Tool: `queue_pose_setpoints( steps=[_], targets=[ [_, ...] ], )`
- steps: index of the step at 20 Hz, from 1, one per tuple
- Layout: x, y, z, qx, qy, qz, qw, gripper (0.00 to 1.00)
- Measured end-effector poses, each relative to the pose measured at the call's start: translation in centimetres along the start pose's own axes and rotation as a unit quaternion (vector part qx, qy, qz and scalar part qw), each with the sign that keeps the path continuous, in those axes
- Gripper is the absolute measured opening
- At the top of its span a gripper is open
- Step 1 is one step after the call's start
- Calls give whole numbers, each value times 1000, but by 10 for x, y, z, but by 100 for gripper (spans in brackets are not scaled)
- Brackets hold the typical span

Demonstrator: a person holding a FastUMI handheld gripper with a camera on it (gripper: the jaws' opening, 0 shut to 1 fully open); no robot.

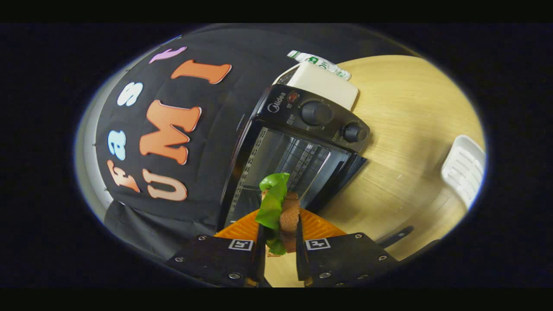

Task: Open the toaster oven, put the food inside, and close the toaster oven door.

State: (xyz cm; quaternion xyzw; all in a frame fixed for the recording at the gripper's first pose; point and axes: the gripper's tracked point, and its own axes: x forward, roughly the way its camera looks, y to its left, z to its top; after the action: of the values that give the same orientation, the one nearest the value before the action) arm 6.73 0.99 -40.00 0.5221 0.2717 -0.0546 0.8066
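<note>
Toaster oven sits on the wooden table just beyond my fingers, black, with its door dropped open so that I look straight into the chamber and see the wire rack inside. Its control panel carries two round knobs, and in this tilted view they lie on the right side of the opening. My gripper is closed down to a narrow gap, and both fingers press on the food, a sandwich of brown bread with a green lettuce leaf standing up out of it. The sandwich is held edge-on between my fingers, its far end sticking out ahead of them and pointing at the oven's mouth, near the opening; whether it has crossed the threshold I cannot tell. Behind the oven, at the far side of the table, a cream-white box rests against the oven's back, and a bottle with a green label lies just past it. Well apart to the right, at the table's edge, stands a white slotted rack.
</note>
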Motion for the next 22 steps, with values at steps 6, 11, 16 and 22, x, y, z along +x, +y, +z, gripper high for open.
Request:
queue_pose_setpoints(
  steps=[6,11,16,22],
  targets=[
    [58,14,3,60,-46,15,997,30],
    [84,16,5,92,-82,-5,992,30],
    [90,2,4,132,-118,-46,983,42],
    [80,1,2,121,-110,-46,985,54]
  ],
)
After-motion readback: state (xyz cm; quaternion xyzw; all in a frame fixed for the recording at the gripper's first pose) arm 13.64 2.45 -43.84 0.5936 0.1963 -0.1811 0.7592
